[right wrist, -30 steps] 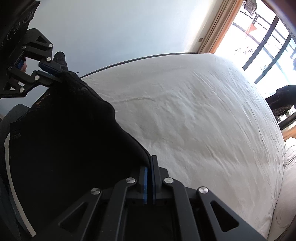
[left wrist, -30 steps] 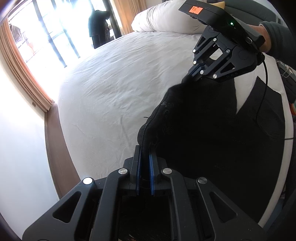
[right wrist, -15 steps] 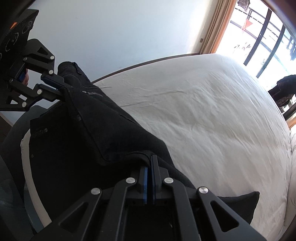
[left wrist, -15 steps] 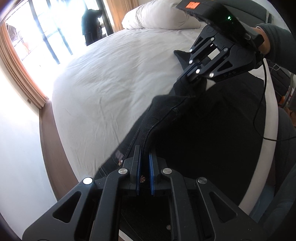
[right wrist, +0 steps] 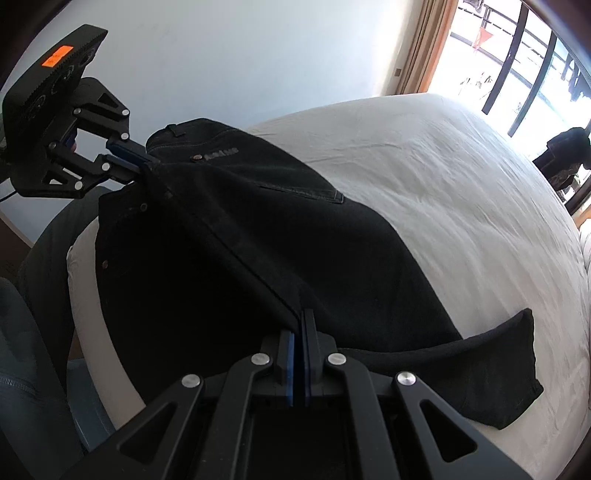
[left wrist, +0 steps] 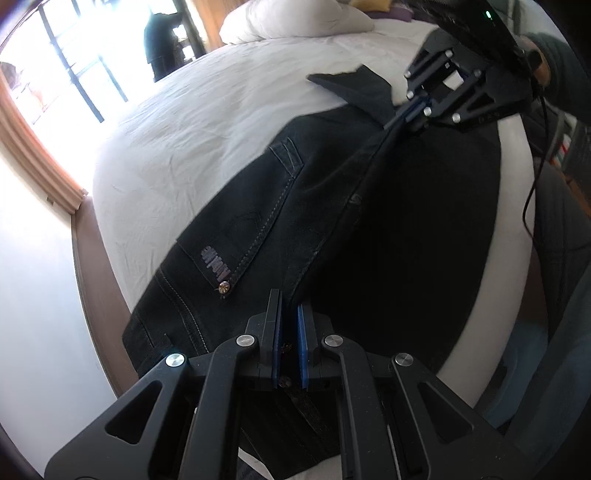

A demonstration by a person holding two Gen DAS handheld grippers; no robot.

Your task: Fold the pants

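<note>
Holding one item between two grippers above a bed — entry as follows.

Item: pants [left wrist: 280, 206], black denim, contrast stitching, a rivet and a small woven label at the back pocket [left wrist: 240, 236]. Location: draped over the near side of the bed [left wrist: 192, 122], waist end towards the left gripper, one leg hem [right wrist: 509, 369] trailing flat on the white sheet; the edge between the two grippers is raised and stretched taut.

Left gripper [left wrist: 289, 314]: fingers closed on the fabric ridge near the waist.
Right gripper [right wrist: 300, 325]: fingers closed on the same ridge further down the leg; a fold runs straight between the two.

Handling, judged: denim of middling weight — soft enough to drape and sag, stiff enough at seams and waistband to hold a crease. Not slippery, not fragile. Unheld portions will drag on the sheet and may bunch. Best hold: seam or waistband edges, where the layers are thick and the pinch will not slide; a thin single layer would likely pull loose.

Also present: pillow [left wrist: 299, 18] at the far end; window [right wrist: 517, 55] with curtain.
</note>
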